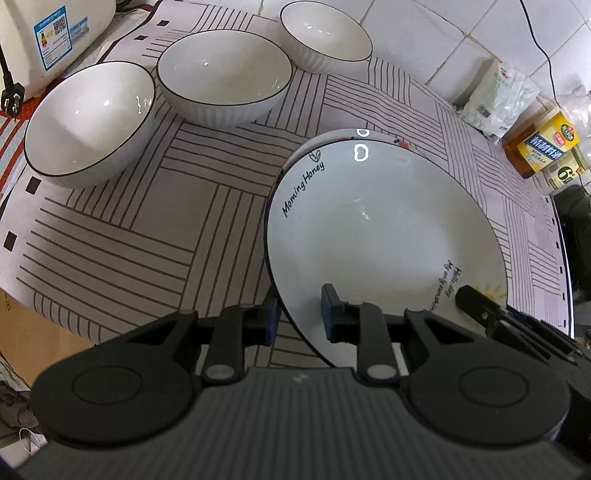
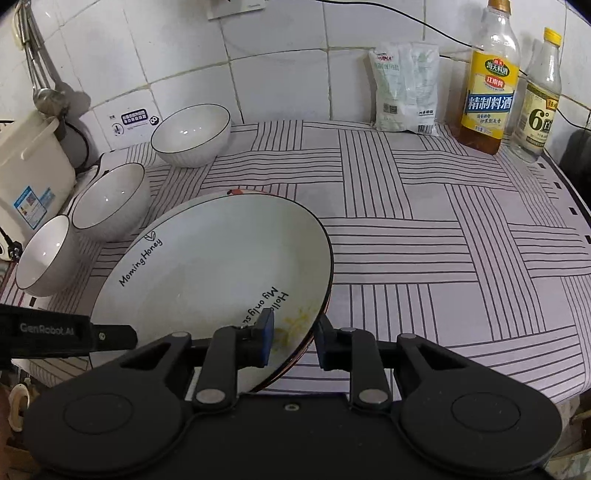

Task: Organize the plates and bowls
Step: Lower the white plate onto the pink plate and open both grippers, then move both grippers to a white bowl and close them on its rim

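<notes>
A white plate (image 1: pixel 369 236) (image 2: pixel 214 258) lettered "Morning Honey" lies on top of a second plate (image 1: pixel 400 142) (image 2: pixel 236 192), of which only the decorated far rim shows. My left gripper (image 1: pixel 300 315) is shut on the top plate's near-left rim, one pad under it and one on its face. My right gripper (image 2: pixel 293 338) straddles the near-right rim by the yellow sun print, and its pads stand slightly off the rim. Three white bowls with dark rims (image 1: pixel 92 118) (image 1: pixel 225 74) (image 1: pixel 325 33) stand apart in a row to the left and behind.
The striped tablecloth (image 2: pixel 443 240) is bare right of the plates. Two bottles (image 2: pixel 487 85) (image 2: pixel 541 99) and white bags (image 2: pixel 406 88) stand against the tiled wall at the back right. A white appliance (image 2: pixel 26 177) sits at the left, beyond the bowls.
</notes>
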Demonstrator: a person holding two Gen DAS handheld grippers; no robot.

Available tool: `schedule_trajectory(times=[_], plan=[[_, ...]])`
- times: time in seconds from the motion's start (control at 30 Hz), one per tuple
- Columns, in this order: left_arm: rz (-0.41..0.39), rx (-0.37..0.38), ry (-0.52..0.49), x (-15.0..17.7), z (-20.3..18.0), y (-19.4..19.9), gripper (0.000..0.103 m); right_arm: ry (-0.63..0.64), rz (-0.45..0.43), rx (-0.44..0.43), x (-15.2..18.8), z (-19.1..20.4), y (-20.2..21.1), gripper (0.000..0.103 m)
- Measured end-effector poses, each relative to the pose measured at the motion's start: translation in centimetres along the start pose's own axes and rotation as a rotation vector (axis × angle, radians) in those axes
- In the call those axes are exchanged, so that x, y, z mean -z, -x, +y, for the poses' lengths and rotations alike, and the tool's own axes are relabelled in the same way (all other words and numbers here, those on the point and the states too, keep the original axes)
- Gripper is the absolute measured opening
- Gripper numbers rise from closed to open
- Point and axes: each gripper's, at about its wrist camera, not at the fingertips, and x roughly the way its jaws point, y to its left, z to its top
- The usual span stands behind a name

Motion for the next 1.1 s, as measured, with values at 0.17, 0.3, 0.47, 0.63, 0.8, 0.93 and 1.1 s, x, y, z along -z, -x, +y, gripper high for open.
schedule_trajectory(times=[0.17, 0.3, 0.47, 0.63, 0.8, 0.93, 1.1], plan=[[0.001, -0.037, -0.027, 0.1, -0.7, 0.0, 0.021, 0.076, -0.001, 0.074, 0.2, 1.1, -0.9, 0.034], [-0.001, -0.054, -0.029, 0.1, -1.0, -0.1, 0.021, 0.086, -0.020, 0.102, 0.7, 1.6, -1.4, 0.035], [-0.001, -0.037, -0.029, 0.1, -0.7, 0.6, 0.021, 0.173, -0.066, 0.139, 1.5, 2.5, -0.9, 0.037], [-0.020, -0.040, -0.076, 0.5, -0.9, 2.6, 0.023, 0.129, -0.129, 0.104, 1.4, 1.6, 2.0, 0.044], [-0.036, -0.025, -0.119, 0.8, -1.1, 4.8, 0.033, 0.129, -0.169, 0.099, 1.2, 1.2, 4.9, 0.052], [-0.074, -0.015, -0.150, 0.9, -1.2, 7.0, 0.041, 0.121, -0.199, 0.072, 0.9, 1.4, 6.8, 0.055], [-0.132, -0.009, -0.187, 0.7, -1.3, 9.7, 0.044, 0.152, -0.256, 0.035, 0.8, 2.5, 9.1, 0.066]])
